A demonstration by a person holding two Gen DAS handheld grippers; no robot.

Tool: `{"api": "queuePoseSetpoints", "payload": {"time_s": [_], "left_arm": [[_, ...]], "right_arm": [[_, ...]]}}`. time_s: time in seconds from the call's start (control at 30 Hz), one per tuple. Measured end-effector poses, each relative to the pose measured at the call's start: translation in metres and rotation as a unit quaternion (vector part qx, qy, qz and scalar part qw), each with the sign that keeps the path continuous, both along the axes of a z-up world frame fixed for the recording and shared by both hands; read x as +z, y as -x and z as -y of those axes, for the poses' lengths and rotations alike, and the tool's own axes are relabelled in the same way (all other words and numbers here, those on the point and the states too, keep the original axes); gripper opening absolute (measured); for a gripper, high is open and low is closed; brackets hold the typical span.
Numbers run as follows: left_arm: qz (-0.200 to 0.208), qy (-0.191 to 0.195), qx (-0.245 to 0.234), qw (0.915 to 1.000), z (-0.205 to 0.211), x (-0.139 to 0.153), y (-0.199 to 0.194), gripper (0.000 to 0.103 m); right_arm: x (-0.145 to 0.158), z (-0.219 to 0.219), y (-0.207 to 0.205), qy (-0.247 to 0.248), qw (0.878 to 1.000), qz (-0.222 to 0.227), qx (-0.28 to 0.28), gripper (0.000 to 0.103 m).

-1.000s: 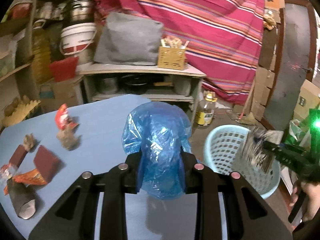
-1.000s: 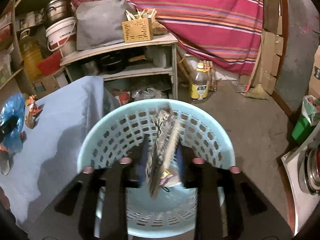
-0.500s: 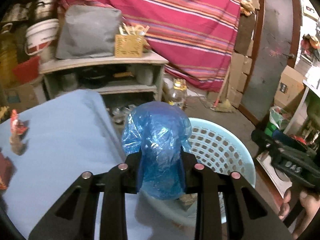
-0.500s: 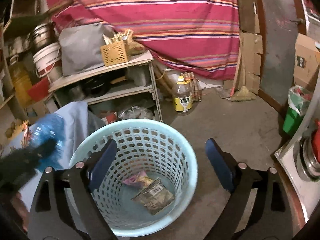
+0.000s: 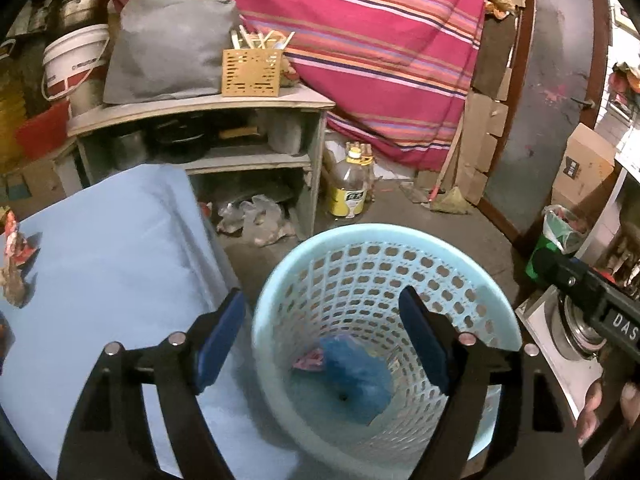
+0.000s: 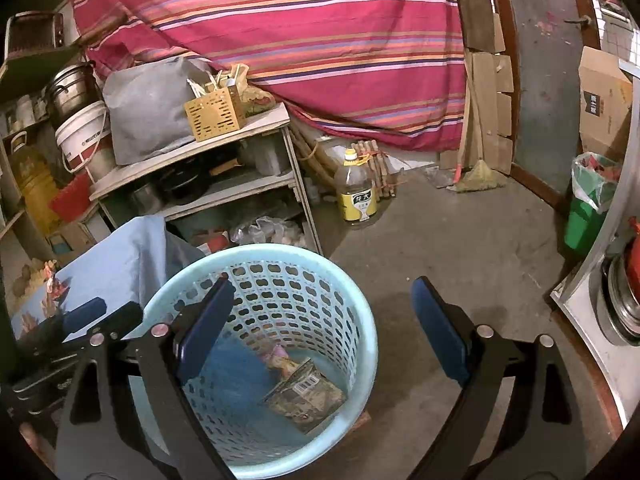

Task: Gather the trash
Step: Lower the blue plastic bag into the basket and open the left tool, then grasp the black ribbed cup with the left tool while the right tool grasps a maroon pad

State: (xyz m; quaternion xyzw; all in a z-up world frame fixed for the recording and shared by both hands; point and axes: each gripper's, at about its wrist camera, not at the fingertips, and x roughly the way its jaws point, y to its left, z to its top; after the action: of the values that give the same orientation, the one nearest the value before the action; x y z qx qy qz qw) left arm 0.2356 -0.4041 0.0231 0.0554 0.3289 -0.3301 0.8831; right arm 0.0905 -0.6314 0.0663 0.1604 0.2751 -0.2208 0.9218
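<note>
left wrist: left gripper (image 5: 322, 332) spread wide, empty, over light-blue laundry basket (image 5: 280, 280); blue plastic bag (image 5: 356, 372) at its bottom; wrappers (image 5: 14, 258) left on table | right wrist: right gripper (image 6: 320, 332) wide, empty; printed packet (image 6: 306, 394) in basket | risk: swinging back could knock basket rim

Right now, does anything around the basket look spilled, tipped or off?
Nothing stands out. The light blue basket stands upright with the blue plastic bag and wrappers inside; both the left gripper and right gripper are open and empty.
</note>
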Motion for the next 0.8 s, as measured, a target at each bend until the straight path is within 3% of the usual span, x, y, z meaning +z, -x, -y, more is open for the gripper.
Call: {"api": "queuePoseSetpoints", "payload": {"time_s": [0.07,0.2,0.47,0.63,0.8], "left_arm": [[0.005,0.001,0.009,0.9999,-0.014,0.003,-0.001,0.085],[0.029,-0.008,0.029,0.9991,-0.051,0.01,0.002,0.087],[0.081,-0.029,0.097,0.9916,-0.16,0.029,0.008,0.094],[0.097,-0.042,0.152,0.9827,-0.236,0.038,0.006,0.096],[0.089,-0.064,0.233,0.9662,-0.314,0.03,-0.005,0.096]], "right_arm": [[0.0,-0.005,-0.003,0.002,1.0,-0.002,0.004,0.092],[-0.001,-0.018,-0.014,0.012,1.0,-0.011,0.013,0.098],[-0.003,-0.064,-0.044,0.034,0.999,-0.026,0.034,0.099],[-0.003,-0.106,-0.061,0.061,0.996,-0.022,0.055,0.099],[-0.001,-0.145,-0.08,0.06,0.995,-0.013,0.076,0.099]]}}
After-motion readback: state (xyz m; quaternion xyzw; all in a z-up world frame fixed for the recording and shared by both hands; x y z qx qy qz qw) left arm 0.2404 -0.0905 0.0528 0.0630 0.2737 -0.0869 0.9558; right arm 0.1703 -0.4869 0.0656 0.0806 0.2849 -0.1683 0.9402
